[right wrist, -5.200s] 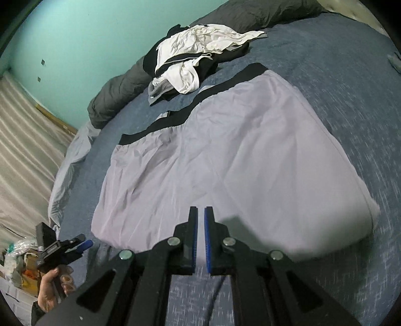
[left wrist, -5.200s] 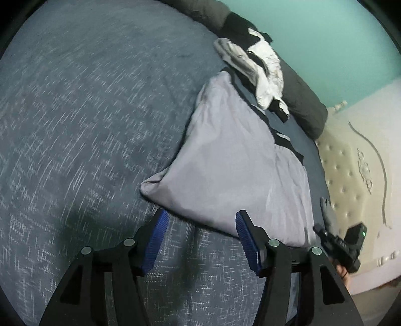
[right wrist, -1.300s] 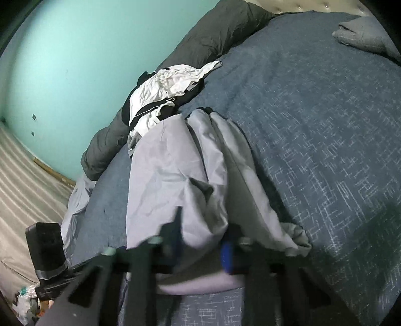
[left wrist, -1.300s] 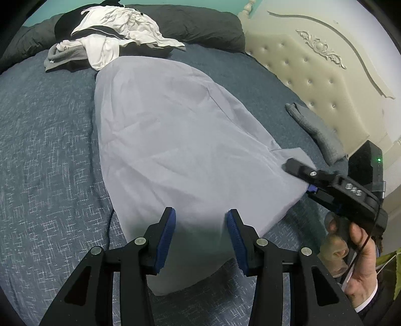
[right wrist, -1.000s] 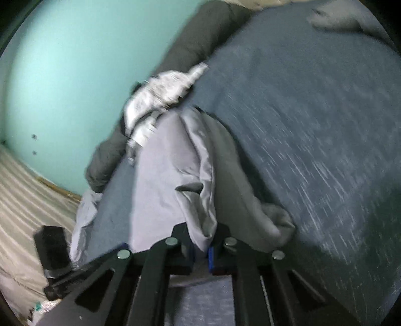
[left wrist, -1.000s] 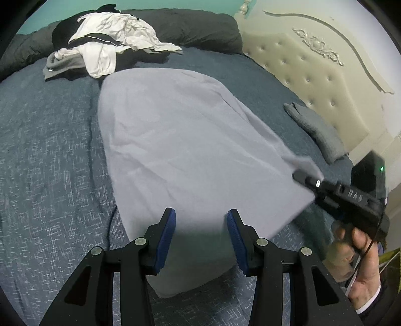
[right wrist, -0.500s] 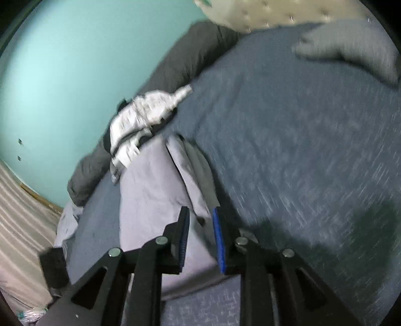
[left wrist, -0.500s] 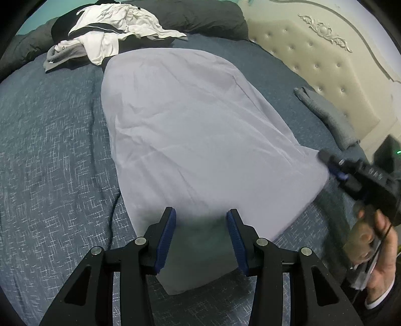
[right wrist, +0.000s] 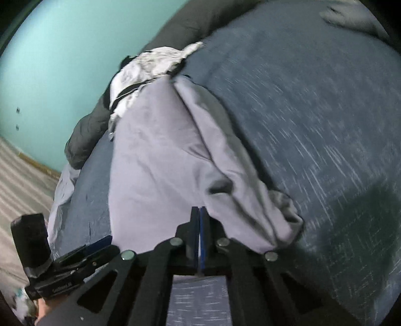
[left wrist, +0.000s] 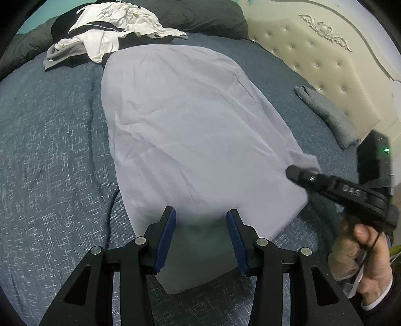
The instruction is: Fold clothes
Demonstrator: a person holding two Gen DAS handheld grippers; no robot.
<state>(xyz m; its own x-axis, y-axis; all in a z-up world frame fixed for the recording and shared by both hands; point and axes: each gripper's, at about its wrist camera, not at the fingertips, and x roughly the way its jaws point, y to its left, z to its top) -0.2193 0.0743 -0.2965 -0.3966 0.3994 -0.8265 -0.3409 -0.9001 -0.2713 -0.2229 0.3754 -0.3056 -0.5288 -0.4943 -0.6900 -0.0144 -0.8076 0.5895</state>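
A light lavender-grey garment point(left wrist: 188, 125) lies lengthwise on the blue bed cover point(left wrist: 50, 150), its right layer rumpled into a bunch point(right wrist: 275, 215). My left gripper point(left wrist: 200, 225) hovers open over the garment's near end, its pads apart and touching no cloth; the right wrist view shows it at the lower left point(right wrist: 82, 253). My right gripper point(right wrist: 199, 218) is shut, pads together, with no cloth visible between them. Its tip point(left wrist: 290, 173) rests at the garment's right edge, just short of a raised corner. That view is blurred by motion.
A heap of white and black clothes point(left wrist: 112, 32) lies past the garment's far end, against dark grey pillows point(left wrist: 200, 15). A folded grey item point(left wrist: 325, 112) sits by the cream tufted headboard point(left wrist: 325, 62). A person's hand point(left wrist: 363, 250) holds the right gripper. The teal wall point(right wrist: 62, 62) is beyond.
My right gripper let go of the cloth fold, opened and drew back, then came in again at the garment's right edge and shut. The left gripper stayed put.
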